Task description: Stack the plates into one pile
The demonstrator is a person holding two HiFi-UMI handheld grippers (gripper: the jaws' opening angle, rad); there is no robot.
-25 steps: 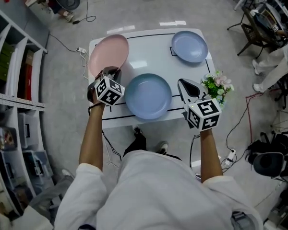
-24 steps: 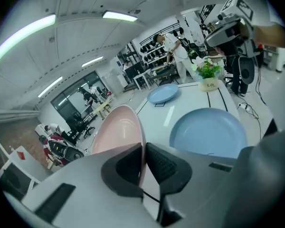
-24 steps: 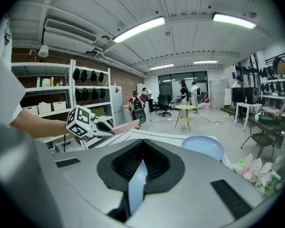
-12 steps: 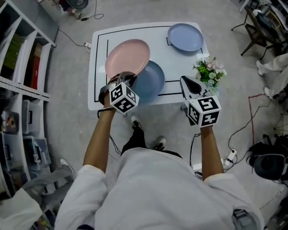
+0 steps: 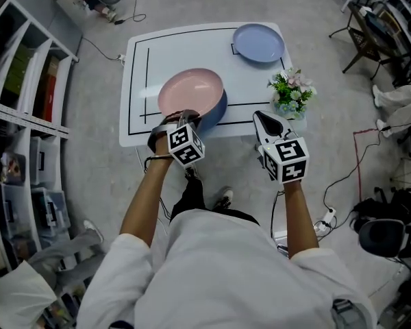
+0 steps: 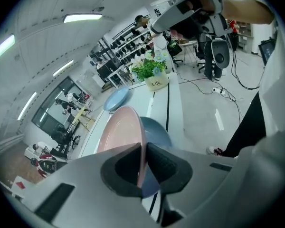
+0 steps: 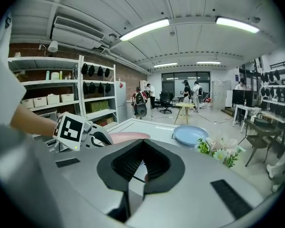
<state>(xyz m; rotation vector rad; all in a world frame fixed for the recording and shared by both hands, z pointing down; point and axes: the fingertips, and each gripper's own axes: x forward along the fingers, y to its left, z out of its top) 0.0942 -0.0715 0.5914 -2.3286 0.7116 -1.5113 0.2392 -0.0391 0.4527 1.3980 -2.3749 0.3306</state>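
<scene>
- Presently, first entry: the pink plate (image 5: 190, 91) — it lay over the near blue plate (image 5: 219, 107) by the front edge of the white table (image 5: 138, 74), set somewhat to the left and far side, so that a crescent of blue showed at the near right; whether it sat fully down could not be told
- The left gripper (image 6: 143, 148): its jaws had just been opening a little, with the pink plate's near rim between the pads, which looked to touch it on both sides; by appearance a light hold, about to let go
- The right gripper (image 7: 142, 144): jaws together with nothing between them, held off the table's near right side, apart from every plate
- The far blue plate (image 5: 258, 42): lay at the far right corner, well apart from the pair; the potted flowers (image 5: 290, 91) stood between it and the right gripper
- Step in hand, as judged: setting pink on blue. Doing it well called for letting the rim down until the plate lay level, easing it toward the near right until the blue crescent evened out, and only then freeing it
- Release, as judged: the jaws wanted opening wide before the hand drew back along the rim's own line — a pad catching the rim could have dragged the plate off centre, or pulled the pair toward the near table edge
- Remaining, as judged: one plate to bring to the pile
</scene>
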